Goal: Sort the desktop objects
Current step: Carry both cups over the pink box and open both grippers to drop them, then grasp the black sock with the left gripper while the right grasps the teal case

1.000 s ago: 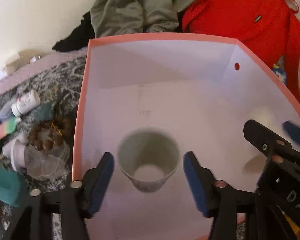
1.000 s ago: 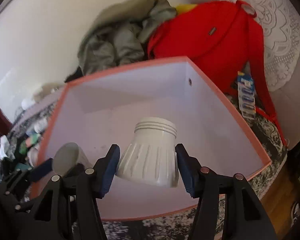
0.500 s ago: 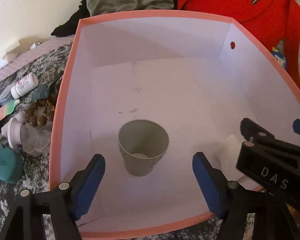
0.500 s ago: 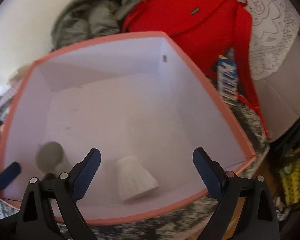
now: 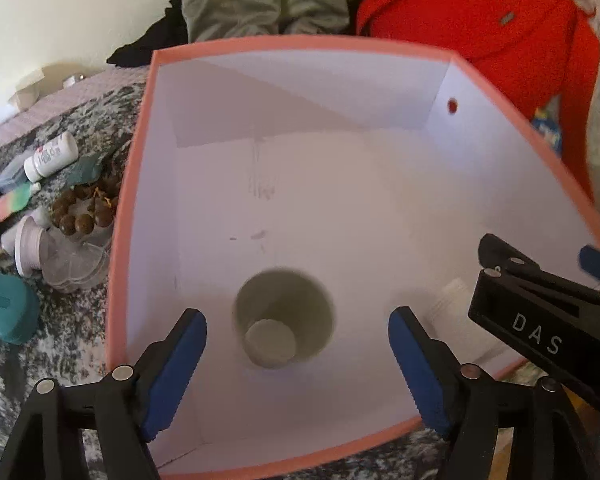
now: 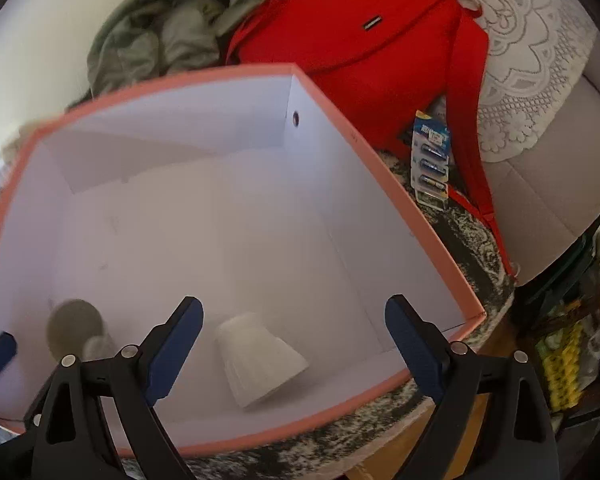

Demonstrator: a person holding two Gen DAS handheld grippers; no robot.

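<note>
hand-held gripper [image 5: 296,364] over smooth tapered cup [image 5: 283,320]

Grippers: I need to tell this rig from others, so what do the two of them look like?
Both match. The left gripper and the right gripper have black angular frames with silver rivets, and two fingers faced with ribbed blue pads. In the left wrist view the right gripper's side carries white letters "DAS". No cables or sleeves show.

Pink-rimmed white box [image 5: 132,200] seen from above, grey cup [image 5: 284,320] standing on its floor, left gripper [image 5: 298,372] above it with blue pads spread wide (jaws just opening, touching nothing), right gripper [image 5: 540,320] intruding at right edge, white bottle [image 5: 51,156] and brown beads [image 5: 84,212] outside the box at left.
</note>
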